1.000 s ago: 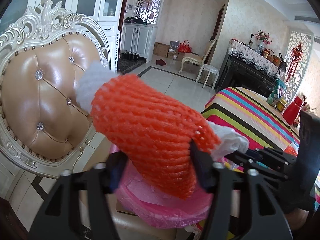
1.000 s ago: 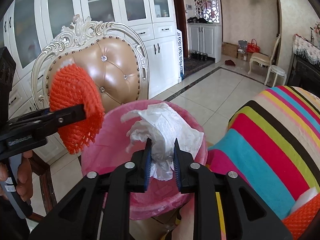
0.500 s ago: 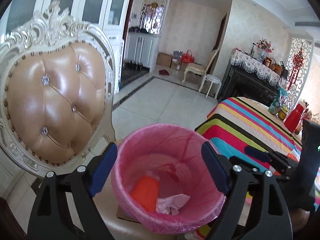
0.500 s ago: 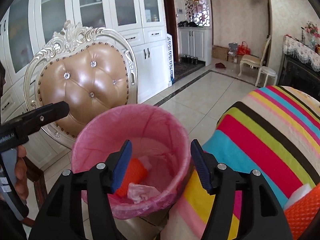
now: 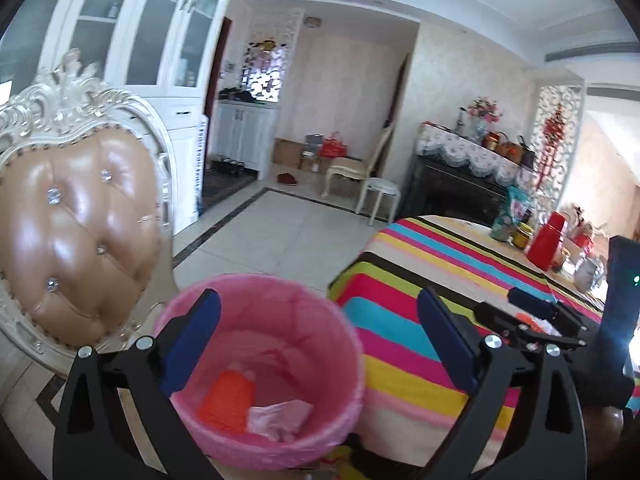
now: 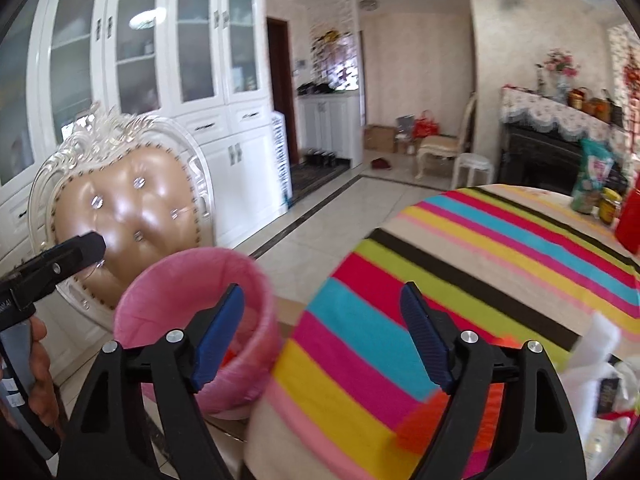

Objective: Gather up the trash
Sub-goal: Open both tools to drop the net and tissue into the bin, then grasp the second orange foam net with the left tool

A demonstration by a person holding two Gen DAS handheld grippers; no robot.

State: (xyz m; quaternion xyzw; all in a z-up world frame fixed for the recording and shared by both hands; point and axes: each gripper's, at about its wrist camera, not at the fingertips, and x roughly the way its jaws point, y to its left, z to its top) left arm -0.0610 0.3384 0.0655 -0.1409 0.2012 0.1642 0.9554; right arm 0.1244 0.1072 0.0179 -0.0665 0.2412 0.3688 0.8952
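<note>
A pink-lined trash bin (image 5: 336, 344) (image 6: 168, 280) stands on a chair seat beside the striped table. Inside it lie an orange foam net (image 5: 226, 400) and a crumpled white plastic wrap (image 5: 280, 416). My left gripper (image 5: 320, 336) hovers above the bin's near rim, its jaws still opening with nothing between them. My right gripper (image 6: 322, 332) is over the gap between bin and table, jaws opening and empty. More trash lies on the table at the right: an orange foam net (image 6: 424, 420) and white plastic (image 6: 600, 344). The left gripper's finger (image 6: 60, 260) shows at the left.
An ornate chair with a tan padded back (image 5: 76, 240) rises behind the bin. The table with a striped cloth (image 6: 480, 260) carries a red flask (image 5: 546, 246), jars and a bag at its far end. White cabinets line the left wall. A hand (image 6: 40, 376) holds the left tool.
Both grippers let go: the orange net and the white plastic dropped into the bin. Both pairs of jaws spread wide. Both grippers then swung right toward the table, and the bin slid left.
</note>
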